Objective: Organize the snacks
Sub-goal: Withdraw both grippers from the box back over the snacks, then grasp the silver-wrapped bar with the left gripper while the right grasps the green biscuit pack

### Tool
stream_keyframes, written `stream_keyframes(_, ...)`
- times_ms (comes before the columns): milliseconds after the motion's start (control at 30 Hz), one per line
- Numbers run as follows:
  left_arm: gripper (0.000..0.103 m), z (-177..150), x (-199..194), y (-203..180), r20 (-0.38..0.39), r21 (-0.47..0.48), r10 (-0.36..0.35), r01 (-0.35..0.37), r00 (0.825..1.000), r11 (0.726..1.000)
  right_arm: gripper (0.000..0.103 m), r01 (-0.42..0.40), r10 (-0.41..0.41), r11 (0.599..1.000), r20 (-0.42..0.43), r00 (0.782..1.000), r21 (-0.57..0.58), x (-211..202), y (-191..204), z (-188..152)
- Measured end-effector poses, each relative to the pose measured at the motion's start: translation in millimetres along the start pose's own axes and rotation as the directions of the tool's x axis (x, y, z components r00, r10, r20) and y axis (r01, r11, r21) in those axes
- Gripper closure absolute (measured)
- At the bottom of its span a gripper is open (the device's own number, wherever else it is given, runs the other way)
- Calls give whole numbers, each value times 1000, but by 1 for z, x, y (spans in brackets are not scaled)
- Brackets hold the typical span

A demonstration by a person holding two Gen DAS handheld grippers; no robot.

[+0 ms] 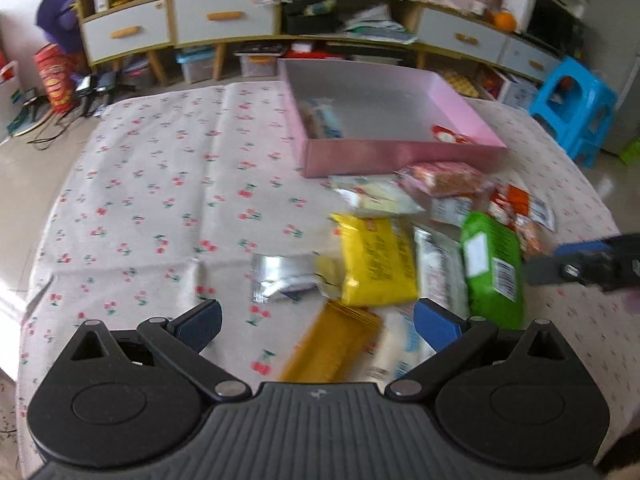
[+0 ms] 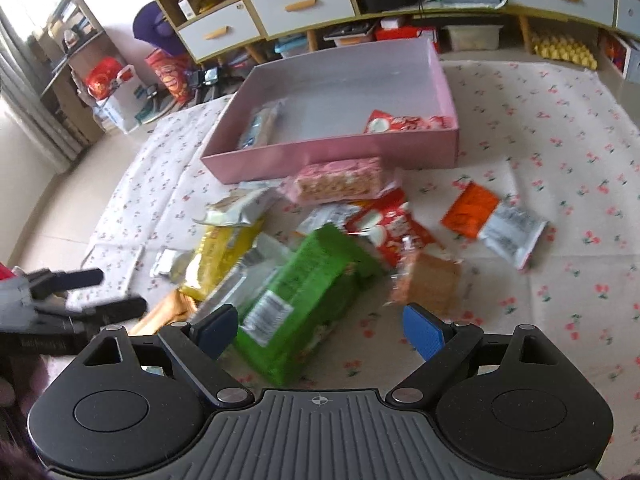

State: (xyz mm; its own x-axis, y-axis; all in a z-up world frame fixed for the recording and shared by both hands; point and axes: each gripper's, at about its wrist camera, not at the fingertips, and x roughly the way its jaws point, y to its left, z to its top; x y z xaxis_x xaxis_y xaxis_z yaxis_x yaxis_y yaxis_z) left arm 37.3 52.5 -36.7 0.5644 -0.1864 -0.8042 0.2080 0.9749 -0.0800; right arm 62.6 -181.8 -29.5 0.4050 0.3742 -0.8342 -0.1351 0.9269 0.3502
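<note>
A heap of snack packets lies on the cherry-print tablecloth [image 1: 160,184] in front of a pink box [image 2: 320,156]. The box holds a blue-white packet [image 2: 260,124] and a red packet [image 2: 400,124]. My right gripper [image 2: 320,332] is open over a green packet [image 2: 300,300]; the packet lies between the fingers, and the right pad stands clear of it. My left gripper [image 1: 318,326] is open above a golden-brown packet [image 1: 332,344], with a yellow packet [image 1: 376,264] just beyond. Each gripper shows in the other's view: the right gripper [image 1: 560,260] by the green packet [image 1: 492,268], the left gripper [image 2: 100,292] at the heap's left.
A pink wafer packet [image 2: 340,180], red packets [image 2: 384,228], an orange packet [image 2: 470,210] and a silver-white packet [image 2: 512,236] lie around the heap. Beyond the table stand a drawer cabinet [image 1: 224,20] and a blue stool [image 1: 572,108]. Bare cloth stretches left of the box.
</note>
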Motion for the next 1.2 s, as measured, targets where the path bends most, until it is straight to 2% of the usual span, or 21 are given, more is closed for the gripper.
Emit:
stream_keyframes(400, 2, -11, -2, -43, 10, 123, -128, 126, 992, 984, 12, -48, 58, 987, -62, 996, 154, 20, 4, 5)
stream_keyframes(567, 11, -14, 4, -51, 12, 143, -156, 153, 988, 978, 12, -48, 63, 974, -62, 996, 220, 25, 1, 7)
stream_keyframes(800, 31, -13, 9, -54, 17, 125, -191, 187, 982, 974, 13, -26, 49, 945, -61, 997, 326, 31, -11, 8)
stream_keyframes(933, 45, -14, 11, -56, 6, 123, -208, 205, 978, 971, 24, -15, 38, 942, -63, 997, 334, 33, -13, 7)
stream_keyframes(1200, 60, -13, 18, -57, -11, 113, -196, 196, 981, 974, 46, -10, 40, 945, -85, 996, 326, 41, -8, 5)
